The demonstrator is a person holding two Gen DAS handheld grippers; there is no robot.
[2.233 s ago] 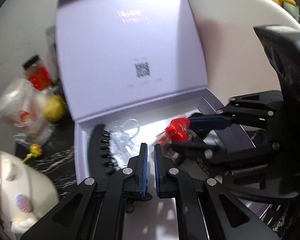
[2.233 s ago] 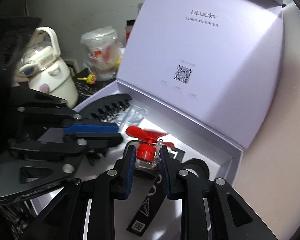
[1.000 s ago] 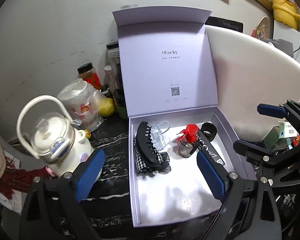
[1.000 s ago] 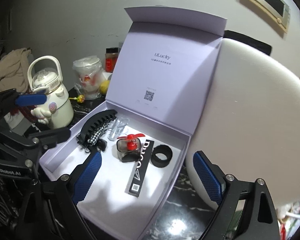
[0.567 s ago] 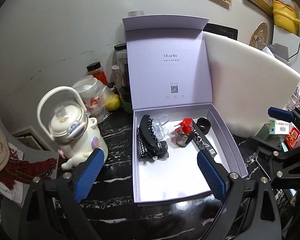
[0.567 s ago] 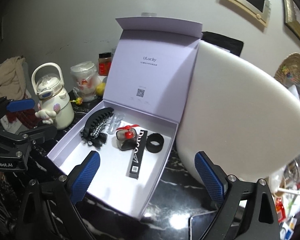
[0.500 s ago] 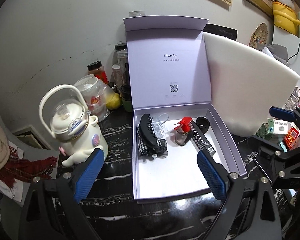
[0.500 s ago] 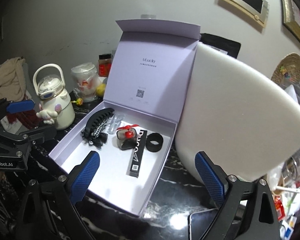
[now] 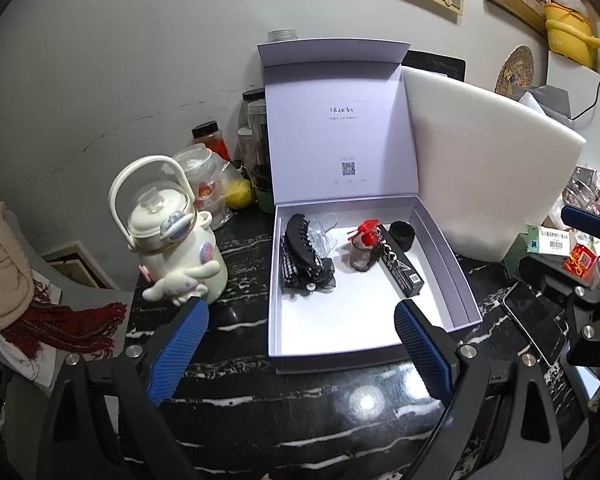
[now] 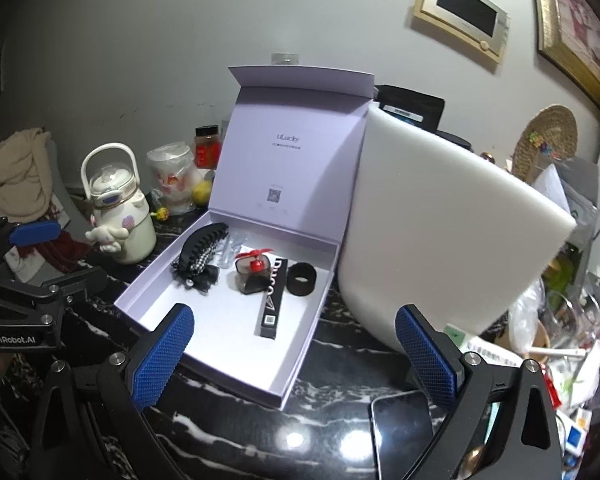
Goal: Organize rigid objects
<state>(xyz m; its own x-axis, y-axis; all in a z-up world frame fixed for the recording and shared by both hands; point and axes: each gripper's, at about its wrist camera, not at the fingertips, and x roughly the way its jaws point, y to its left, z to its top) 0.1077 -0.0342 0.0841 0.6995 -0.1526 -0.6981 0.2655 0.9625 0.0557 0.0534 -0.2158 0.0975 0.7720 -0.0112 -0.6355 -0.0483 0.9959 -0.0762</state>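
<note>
A: Checking status: what changed, and what does it mean for the task?

B: You placed the small clear bottle with the red propeller cap (image 10: 253,273) in the open lavender gift box (image 10: 204,354), then pulled both tools back toward the near edge. The right gripper (image 10: 294,354) held that bottle about two seconds ago; its jaws have just been opening, and nothing is between them. Treat that placement as done.

A: State of both tongs?

B: Your right tongs stand wide and empty. Your left gripper (image 9: 300,346) is also spread wide, holding nothing.

A: Where does the bottle lie relative to them?

B: It stands upright at the far end of the box, well beyond both sets of fingertips. The black toothed hair claw (image 9: 302,246) lies to its left, the long black carton (image 9: 400,266) touches it on the right, and the black ring-shaped band (image 9: 403,234) sits farther right.

A: Next step?

B: Probably select another loose item from the black marble counter (image 9: 236,248); the near half of the box is free.
</note>
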